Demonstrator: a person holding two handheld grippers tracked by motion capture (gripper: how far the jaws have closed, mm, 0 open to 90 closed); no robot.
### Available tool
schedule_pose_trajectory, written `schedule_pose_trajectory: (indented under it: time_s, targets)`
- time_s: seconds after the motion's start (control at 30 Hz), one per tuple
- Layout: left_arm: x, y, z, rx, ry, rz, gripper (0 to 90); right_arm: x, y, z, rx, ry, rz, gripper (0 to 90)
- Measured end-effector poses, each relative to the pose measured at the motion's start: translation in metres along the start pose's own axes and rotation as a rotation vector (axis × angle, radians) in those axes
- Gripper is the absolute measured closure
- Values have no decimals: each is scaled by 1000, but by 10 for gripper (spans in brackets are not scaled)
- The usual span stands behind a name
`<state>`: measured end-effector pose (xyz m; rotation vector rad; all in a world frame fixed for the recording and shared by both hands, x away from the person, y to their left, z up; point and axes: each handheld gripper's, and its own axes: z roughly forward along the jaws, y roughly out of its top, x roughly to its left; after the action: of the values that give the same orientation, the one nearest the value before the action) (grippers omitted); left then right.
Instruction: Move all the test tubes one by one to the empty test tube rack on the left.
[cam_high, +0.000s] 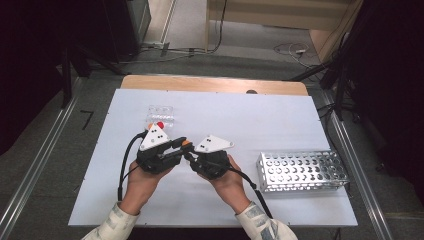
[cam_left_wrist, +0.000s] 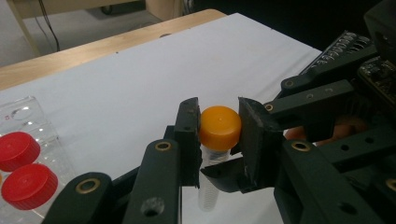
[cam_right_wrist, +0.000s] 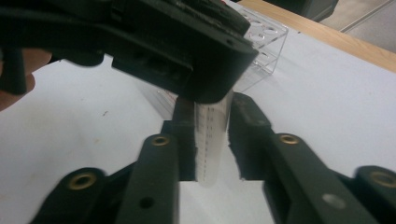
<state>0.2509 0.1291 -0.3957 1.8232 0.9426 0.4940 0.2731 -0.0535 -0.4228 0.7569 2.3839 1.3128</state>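
Over the middle of the white counter (cam_high: 280, 125), the two grippers meet nose to nose around a clear tube (cam_right_wrist: 211, 140) with an orange cap (cam_left_wrist: 220, 127). The left gripper (cam_left_wrist: 218, 133) has its jaws pressed against either side of the cap, clamping it. The right gripper (cam_right_wrist: 210, 140) holds the tube's graduated body: the left jaw touches it, while a thin gap shows at the right jaw, so how firm that grip is cannot be told. The tube stands roughly upright, held above the counter.

Beyond the left gripper sits a clear plastic rack (cam_high: 160, 115) carrying red-capped tubes (cam_left_wrist: 18, 150). A perforated metal rack (cam_high: 301, 171) lies near the counter's right edge, well apart from the hands. Light patterned sleeves (cam_high: 261, 220) enter from the bottom.
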Motion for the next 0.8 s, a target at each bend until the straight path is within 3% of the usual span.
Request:
schedule_pose_trajectory:
  time_s: [0.23, 0.5, 0.63, 0.8]
  targets:
    - [29, 6, -30, -43, 67, -55, 703, -11, -10, -26, 11, 10, -3, 396]
    - [54, 12, -66, -100, 166, -96, 704, -39, -36, -76, 11, -55, 32, 341]
    - [60, 12, -68, -116, 206, -102, 703, -51, -48, -94, 16, -90, 46, 334]
    - [68, 10, -59, -111, 236, -109, 703, -63, -59, -109, 14, -127, 77, 328]
